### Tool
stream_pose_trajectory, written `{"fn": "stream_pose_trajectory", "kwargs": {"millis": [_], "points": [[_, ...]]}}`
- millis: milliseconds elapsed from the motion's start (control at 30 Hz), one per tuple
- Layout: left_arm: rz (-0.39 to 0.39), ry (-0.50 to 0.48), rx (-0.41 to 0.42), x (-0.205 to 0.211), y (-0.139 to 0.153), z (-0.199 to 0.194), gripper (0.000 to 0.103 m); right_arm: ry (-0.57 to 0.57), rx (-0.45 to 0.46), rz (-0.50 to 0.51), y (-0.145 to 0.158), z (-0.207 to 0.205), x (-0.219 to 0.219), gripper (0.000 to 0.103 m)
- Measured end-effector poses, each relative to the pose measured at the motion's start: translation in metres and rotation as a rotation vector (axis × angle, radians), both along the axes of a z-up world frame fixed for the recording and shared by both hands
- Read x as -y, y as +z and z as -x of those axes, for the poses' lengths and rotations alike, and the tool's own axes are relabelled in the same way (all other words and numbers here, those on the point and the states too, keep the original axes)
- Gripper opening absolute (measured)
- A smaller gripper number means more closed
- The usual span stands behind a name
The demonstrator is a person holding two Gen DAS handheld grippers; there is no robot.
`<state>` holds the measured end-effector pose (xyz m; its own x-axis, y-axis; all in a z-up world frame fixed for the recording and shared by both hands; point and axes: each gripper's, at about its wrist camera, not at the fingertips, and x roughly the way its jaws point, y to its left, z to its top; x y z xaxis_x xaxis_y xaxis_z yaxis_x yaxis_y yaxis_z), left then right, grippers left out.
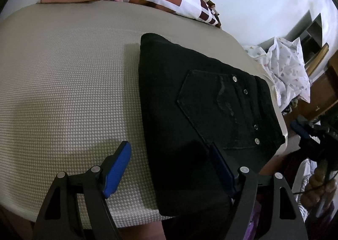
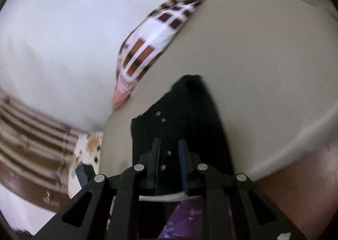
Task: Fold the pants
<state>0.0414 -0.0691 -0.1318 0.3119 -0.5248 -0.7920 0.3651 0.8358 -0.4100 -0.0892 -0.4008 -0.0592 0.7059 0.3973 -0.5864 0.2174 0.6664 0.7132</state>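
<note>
Two grippers are seen over folded black jeans [image 1: 196, 100] laid on a beige bed cover [image 1: 69, 83]. Left gripper [image 1: 171, 168] is held wide open, empty, straddling the jeans' near-left edge. Right gripper [image 2: 170, 163], narrowly parted, empty, is above the jeans.

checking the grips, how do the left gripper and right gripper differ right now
The left gripper has its jaws spread wide, one over the beige bed cover and one over the folded black pants; the right gripper has a narrow gap. The left grips nothing; the right's jaws are opening, the pants seen through the gap but not pinched. Both have blue pads and point down at the pants.
</note>
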Motion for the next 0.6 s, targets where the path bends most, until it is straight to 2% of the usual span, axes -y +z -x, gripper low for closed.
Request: {"fn": "stream_pose_trajectory", "kwargs": {"millis": [100,167,200,267,367,500,567,600], "points": [[0.001,0.005,0.005,0.0,0.002,-0.001,0.077,0.062,-0.035,0.092,-0.006,-0.015,-0.018,0.017],[-0.004,0.008,0.015,0.0,0.003,-0.001,0.077,0.073,-0.106,0.156,-0.017,-0.019,-0.022,0.016],[-0.006,0.007,0.017,0.001,0.002,-0.001,0.077,0.077,-0.13,0.157,-0.025,-0.018,-0.021,0.01],[-0.013,0.009,0.024,0.002,0.002,0.0,0.077,0.058,-0.149,0.136,-0.034,-0.015,-0.016,0.0],[-0.021,0.004,0.026,0.004,0.002,0.0,0.077,0.05,-0.174,0.111,-0.045,-0.014,-0.006,0.0],[-0.025,0.007,0.032,0.004,0.004,-0.002,0.077,0.054,-0.174,0.12,-0.046,-0.013,-0.006,0.0],[-0.026,0.009,0.03,0.004,0.006,-0.005,0.077,0.043,-0.154,0.066,-0.046,-0.011,-0.004,0.0],[-0.032,0.01,0.035,0.004,0.007,-0.007,0.077,0.037,-0.127,0.003,-0.046,-0.008,0.001,0.001]]}}
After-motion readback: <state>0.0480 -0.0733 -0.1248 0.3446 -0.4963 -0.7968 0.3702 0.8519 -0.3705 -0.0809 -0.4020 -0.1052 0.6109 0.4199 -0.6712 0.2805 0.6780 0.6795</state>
